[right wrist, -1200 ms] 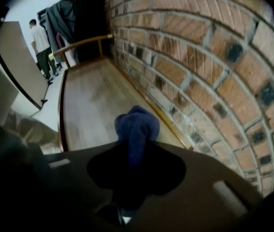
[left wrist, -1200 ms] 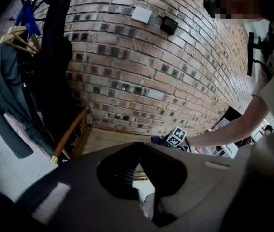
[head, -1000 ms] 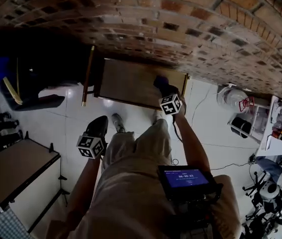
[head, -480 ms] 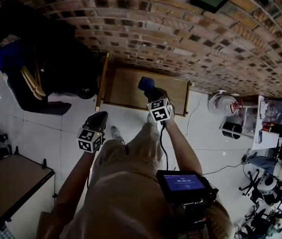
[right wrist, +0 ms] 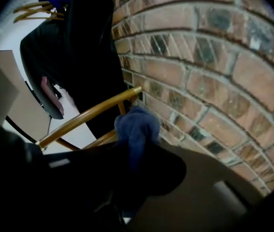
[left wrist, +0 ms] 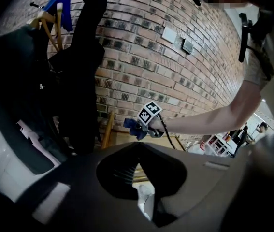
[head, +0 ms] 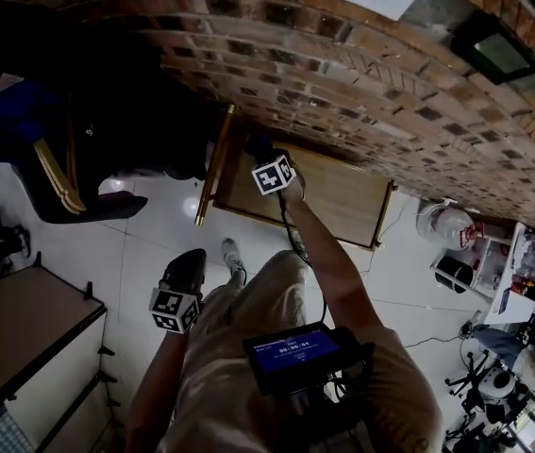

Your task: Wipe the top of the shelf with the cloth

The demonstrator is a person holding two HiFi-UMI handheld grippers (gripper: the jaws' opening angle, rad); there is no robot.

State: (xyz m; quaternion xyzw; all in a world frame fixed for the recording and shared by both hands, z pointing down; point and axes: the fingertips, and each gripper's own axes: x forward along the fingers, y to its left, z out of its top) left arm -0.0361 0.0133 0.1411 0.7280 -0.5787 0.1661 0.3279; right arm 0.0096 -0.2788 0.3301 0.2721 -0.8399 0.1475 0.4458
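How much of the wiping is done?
Done: the right hand-held gripper is shut on the cloth. In hand: the cloth is at the left end of the shelf, by the brick wall. Left: the rest of the top. No wiped patch shows, so I cannot tell how much is clean.

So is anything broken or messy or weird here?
Nothing stands out. The right claw is shut on the blue cloth near one end of the shelf top, beside the brick wall. The left claw hangs low, shut and empty. No spill or damage shows.
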